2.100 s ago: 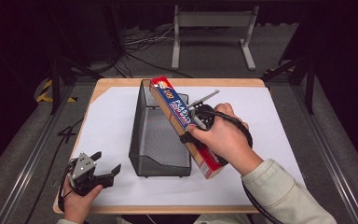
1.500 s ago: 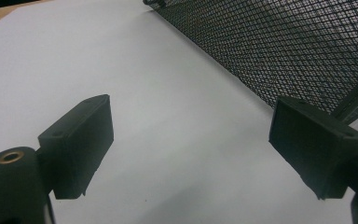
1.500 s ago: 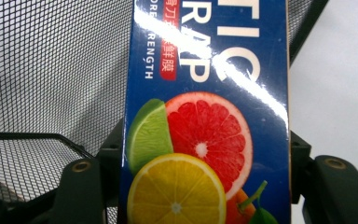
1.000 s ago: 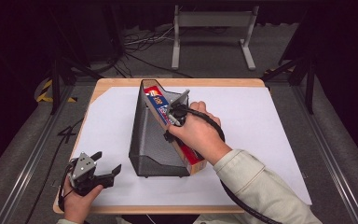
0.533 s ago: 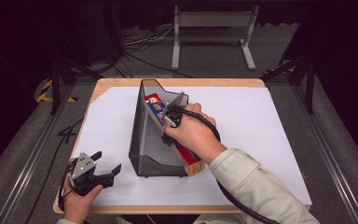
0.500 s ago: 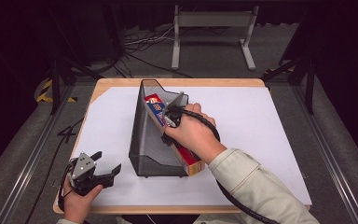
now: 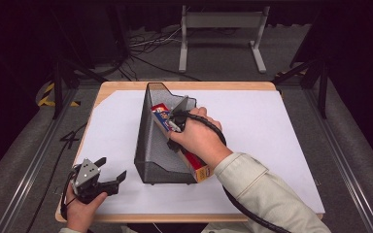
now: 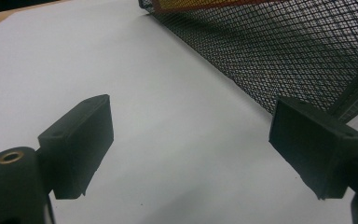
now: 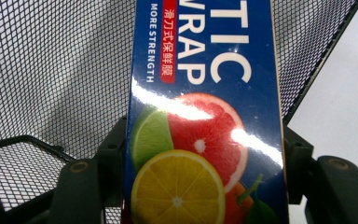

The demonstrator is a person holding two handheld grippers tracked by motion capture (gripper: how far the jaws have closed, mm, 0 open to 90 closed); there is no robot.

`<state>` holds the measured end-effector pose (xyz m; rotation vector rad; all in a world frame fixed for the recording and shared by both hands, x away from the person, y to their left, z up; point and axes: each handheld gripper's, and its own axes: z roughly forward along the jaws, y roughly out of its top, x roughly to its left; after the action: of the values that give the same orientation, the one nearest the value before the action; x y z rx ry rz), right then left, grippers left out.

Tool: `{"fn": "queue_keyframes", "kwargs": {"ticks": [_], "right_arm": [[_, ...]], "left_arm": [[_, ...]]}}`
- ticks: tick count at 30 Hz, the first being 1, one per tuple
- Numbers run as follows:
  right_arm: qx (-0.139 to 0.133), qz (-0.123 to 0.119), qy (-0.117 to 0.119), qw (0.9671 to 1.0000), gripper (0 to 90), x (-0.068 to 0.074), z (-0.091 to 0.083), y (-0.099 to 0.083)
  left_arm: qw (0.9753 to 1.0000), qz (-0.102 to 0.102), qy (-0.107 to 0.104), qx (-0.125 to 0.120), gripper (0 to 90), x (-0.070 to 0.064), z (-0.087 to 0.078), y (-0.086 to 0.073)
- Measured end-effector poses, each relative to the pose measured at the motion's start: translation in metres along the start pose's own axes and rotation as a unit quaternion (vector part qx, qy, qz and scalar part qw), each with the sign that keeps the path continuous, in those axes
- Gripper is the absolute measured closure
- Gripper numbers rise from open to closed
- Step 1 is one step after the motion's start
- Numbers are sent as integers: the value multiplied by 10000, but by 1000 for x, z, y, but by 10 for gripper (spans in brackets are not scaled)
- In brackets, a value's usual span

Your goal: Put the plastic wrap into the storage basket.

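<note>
Two hands at work in the high view: the right gripper (image 7: 175,121) reaches forward, clamped on the long glossy cardboard cling-wrap box (image 7: 194,165), which lies slanted inside the black wire-mesh file holder (image 7: 148,145) on the white paper-covered table (image 7: 272,136). Low at the near corner, the left gripper (image 7: 108,171) rests, jaws spread wide. Left gripper view: matte black pads (image 8: 81,140) apart over smooth paper, mesh just beyond. Right gripper view: jaws squeeze the box's fruit-printed sides (image 9: 205,140).
</note>
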<state>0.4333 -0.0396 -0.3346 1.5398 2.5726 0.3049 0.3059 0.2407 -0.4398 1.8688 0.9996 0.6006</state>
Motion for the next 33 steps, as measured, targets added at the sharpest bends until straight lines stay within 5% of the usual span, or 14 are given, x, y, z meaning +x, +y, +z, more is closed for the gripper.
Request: {"fn": "queue_keyframes", "kwargs": {"ticks": [24,28,33], "right_arm": [[102,-144,-6,9998,351,8,5,5],[-265,-222,73,9994,281,5,1,6],[-413,-353,90,9985,223,-1,-6,3]], "left_arm": [[10000,-27,-28,-7,144,1,2,1],[10000,-16,-43,5,144,1,2,1],[10000,-18,-44,14,144,1,3,1]]}}
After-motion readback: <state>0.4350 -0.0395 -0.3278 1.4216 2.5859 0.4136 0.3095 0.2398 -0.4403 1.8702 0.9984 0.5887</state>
